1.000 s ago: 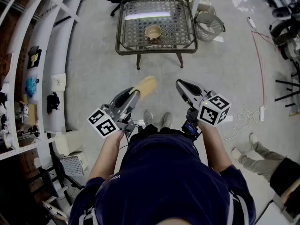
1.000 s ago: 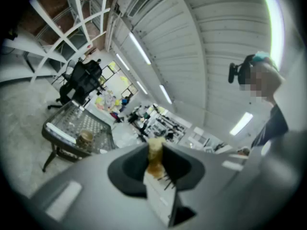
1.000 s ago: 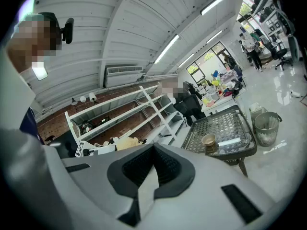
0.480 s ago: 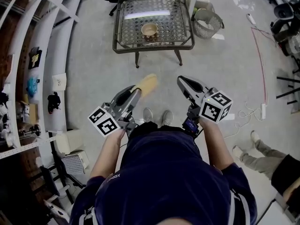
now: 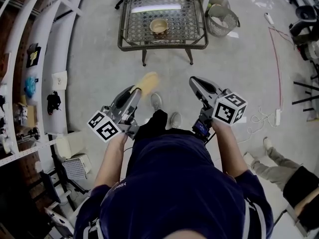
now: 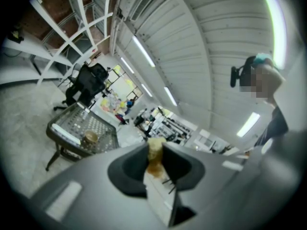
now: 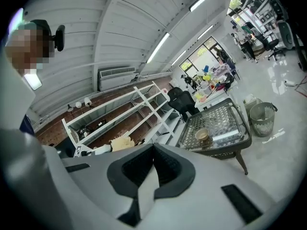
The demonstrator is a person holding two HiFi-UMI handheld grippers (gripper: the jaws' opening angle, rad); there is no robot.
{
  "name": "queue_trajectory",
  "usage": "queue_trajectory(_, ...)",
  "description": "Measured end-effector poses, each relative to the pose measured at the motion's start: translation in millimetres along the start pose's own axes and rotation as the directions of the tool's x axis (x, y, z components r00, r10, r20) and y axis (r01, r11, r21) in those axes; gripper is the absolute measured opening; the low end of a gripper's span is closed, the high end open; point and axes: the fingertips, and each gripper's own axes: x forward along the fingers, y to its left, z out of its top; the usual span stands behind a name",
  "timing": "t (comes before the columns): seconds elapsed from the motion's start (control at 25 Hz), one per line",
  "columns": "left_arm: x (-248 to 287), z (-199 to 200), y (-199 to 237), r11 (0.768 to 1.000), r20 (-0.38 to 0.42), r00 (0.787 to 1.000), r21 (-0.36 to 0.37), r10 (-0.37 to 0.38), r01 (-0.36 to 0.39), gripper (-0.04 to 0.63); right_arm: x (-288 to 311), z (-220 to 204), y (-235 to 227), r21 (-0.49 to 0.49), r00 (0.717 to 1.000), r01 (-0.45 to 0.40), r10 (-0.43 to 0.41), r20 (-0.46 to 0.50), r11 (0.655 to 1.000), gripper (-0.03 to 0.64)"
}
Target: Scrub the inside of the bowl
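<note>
A tan bowl (image 5: 159, 26) stands near the middle of a glass-topped wicker table (image 5: 130, 46) at the top of the head view, well ahead of both grippers. It also shows as a small bowl (image 6: 89, 137) in the left gripper view and a bowl (image 7: 202, 135) in the right gripper view. My left gripper (image 5: 137, 89) is shut on a yellow sponge (image 5: 147, 82), which pokes out past its tips; the sponge (image 6: 155, 153) sits pinched between the jaws. My right gripper (image 5: 192, 82) is shut with nothing in it, held level with the left one above the floor.
A wire wastebasket (image 5: 222, 19) stands right of the table. White shelving (image 5: 47, 49) runs along the left wall. A white cable (image 5: 259, 123) lies on the floor at right, near a second person's legs (image 5: 271, 164). My own shoes (image 5: 165, 111) are between the grippers.
The table and bowl have slid up in the head view. One foot has stepped forward. Both grippers keep their hold and pose; the left one sits slightly further left.
</note>
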Motion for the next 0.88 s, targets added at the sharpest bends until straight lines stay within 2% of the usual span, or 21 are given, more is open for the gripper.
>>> queue_trajectory(0.24,14.7,22.0,34.0,1.0,0.021,1.0,-0.017,-0.002,0.002,0.077,26.4,6.4,-15.4,0.001,0.999,0.02,-0.02,-0.033,1.0,0.005)
queue_trajectory(0.48,41.3,61.2,77.9,0.999,0.03,0.999,-0.014,-0.03,0.03,0.077,76.9,31.0,-32.8,-0.024,0.997,0.042,-0.043,-0.061,0.999,0.006)
queue_trajectory(0.88,68.0,114.4,151.2,0.996,-0.024,0.996,-0.035,-0.088,0.087,0.077,169.5,59.5,-60.4,-0.052,0.983,0.149,-0.153,-0.099,0.988,0.006)
